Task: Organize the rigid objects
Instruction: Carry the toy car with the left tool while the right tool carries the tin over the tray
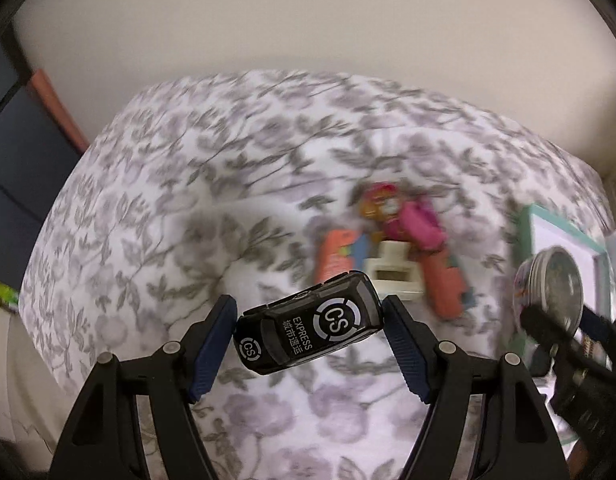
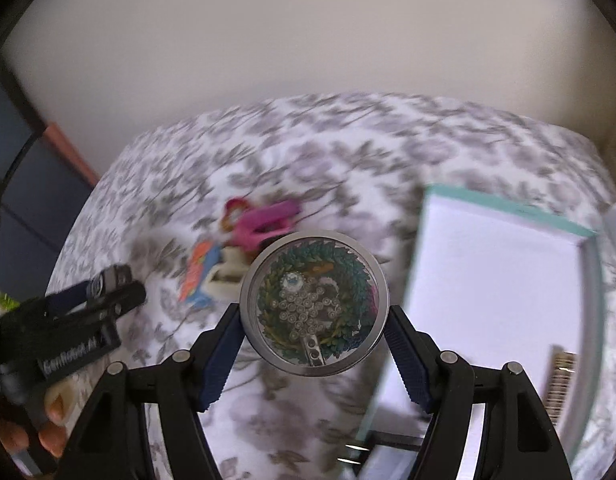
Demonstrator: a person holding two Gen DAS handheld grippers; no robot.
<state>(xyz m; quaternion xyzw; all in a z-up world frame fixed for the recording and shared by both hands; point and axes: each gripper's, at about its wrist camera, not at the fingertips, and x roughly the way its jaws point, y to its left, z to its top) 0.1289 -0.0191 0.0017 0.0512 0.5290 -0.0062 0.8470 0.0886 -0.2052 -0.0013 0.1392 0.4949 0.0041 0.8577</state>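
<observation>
My left gripper (image 1: pixel 308 322) is shut on a black toy van (image 1: pixel 308 326) marked "CS EXPRESS", held off the floral cloth. My right gripper (image 2: pixel 313 320) is shut on a round metal tin (image 2: pixel 313 304) with a clear lid and a green wreath pattern, also lifted. The tin (image 1: pixel 553 292) and the right gripper show at the right edge of the left wrist view. The left gripper with the van (image 2: pixel 112 280) shows at the left of the right wrist view. A blurred pile of small toys (image 1: pixel 391 240), pink, orange and cream, lies on the cloth between them.
A floral tablecloth (image 1: pixel 168 200) covers the table. A shallow white box with a teal rim (image 2: pixel 503 208) lies at the right. A comb-like item (image 2: pixel 561 380) lies in the box. A beige wall stands behind the table. A hand's fingers (image 2: pixel 54 412) grip the left tool.
</observation>
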